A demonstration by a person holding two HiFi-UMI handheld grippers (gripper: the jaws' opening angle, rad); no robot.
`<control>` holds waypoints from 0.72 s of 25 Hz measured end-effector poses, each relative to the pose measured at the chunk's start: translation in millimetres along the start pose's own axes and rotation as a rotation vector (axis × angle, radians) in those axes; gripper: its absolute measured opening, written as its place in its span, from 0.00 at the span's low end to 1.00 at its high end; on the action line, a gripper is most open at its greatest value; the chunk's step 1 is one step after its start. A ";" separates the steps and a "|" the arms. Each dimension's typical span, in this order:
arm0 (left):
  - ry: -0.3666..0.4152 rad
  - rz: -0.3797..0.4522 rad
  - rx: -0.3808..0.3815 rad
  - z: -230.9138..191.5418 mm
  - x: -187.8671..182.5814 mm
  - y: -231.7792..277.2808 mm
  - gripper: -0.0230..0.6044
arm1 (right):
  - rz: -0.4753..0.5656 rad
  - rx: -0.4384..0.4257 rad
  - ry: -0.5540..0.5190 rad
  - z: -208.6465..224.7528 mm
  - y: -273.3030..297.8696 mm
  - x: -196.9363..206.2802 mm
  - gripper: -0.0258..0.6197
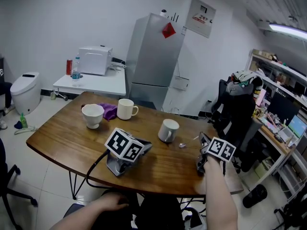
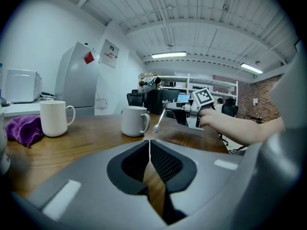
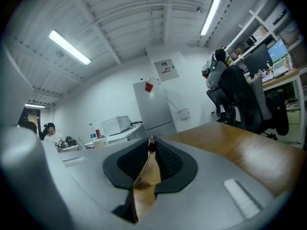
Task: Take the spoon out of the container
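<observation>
A white mug (image 1: 168, 130) stands in the middle of the wooden table (image 1: 72, 143). A metal spoon (image 1: 183, 145) is outside the mug, just to its right, with its bowl low at the table top. My right gripper (image 1: 202, 137) is shut on the spoon's handle, which shows thin between the pads in the right gripper view (image 3: 144, 169). In the left gripper view the spoon (image 2: 159, 120) slants down from the right gripper (image 2: 184, 113) beside the mug (image 2: 134, 120). My left gripper (image 1: 147, 147) rests on the table, jaws shut and holding nothing (image 2: 149, 143).
At the table's far left stand a white bowl (image 1: 92, 115), a purple cloth (image 1: 110, 110) and a second white mug (image 1: 126, 109). A black office chair (image 1: 235, 114) sits off the right edge. A fridge (image 1: 153, 56) stands behind.
</observation>
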State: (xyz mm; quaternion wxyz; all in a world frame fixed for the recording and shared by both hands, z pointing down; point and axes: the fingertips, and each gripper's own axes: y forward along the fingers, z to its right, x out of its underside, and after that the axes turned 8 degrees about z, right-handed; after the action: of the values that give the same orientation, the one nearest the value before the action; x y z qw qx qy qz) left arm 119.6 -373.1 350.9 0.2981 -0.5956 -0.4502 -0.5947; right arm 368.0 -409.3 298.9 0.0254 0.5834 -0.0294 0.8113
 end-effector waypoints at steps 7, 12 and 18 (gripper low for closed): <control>0.000 0.000 0.000 -0.7 0.4 -0.2 0.06 | -0.123 0.068 -0.041 21.2 3.0 21.3 0.14; -0.001 0.001 0.000 -0.1 0.3 -0.2 0.06 | -0.224 0.144 -0.031 41.4 5.8 37.7 0.15; 0.000 0.001 0.000 0.0 0.0 0.8 0.06 | -0.285 0.189 -0.089 49.3 6.7 42.5 0.22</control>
State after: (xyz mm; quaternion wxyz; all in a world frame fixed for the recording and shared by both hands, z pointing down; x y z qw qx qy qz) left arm 120.2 -373.5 351.0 0.2985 -0.5957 -0.4498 -0.5948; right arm 400.5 -419.5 354.8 0.0840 0.6168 0.1291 0.7719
